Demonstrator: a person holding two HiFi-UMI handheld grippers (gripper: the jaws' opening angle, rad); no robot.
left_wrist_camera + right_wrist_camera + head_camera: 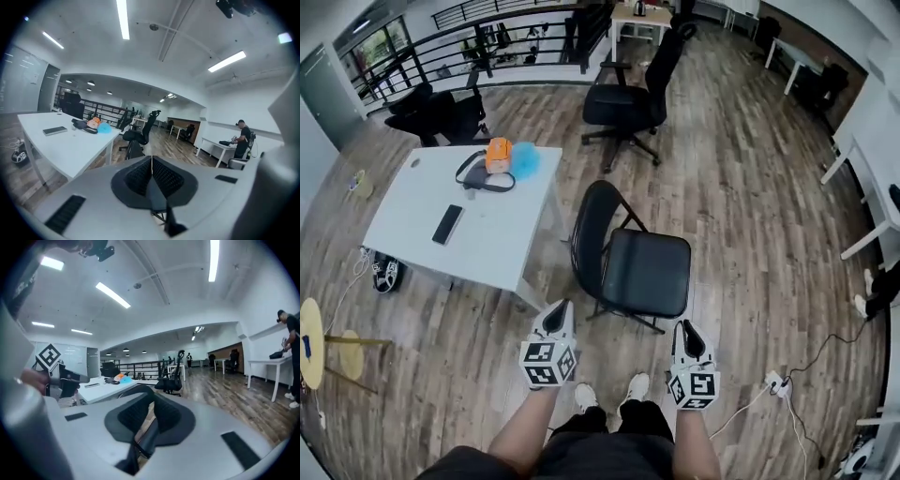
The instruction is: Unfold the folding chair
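**Unfolded folding chair [642, 272] on wooden floor [750, 187]; both grippers clear of it.**

White table [487, 246] at left of head view, right edge just beside the chair's backrest. Chair upright on its legs, seat down, directly ahead of the person's feet. Black office chair [628, 98] farther back, well apart. Left gripper [557, 314] clenched, pads together, nothing between them, held near the seat's front left. Right gripper [686, 330] almost closed, narrow slit between pads, empty, near the seat's front right. On the table: black phone [447, 224], orange object [498, 155], blue object [526, 160] just beside it.
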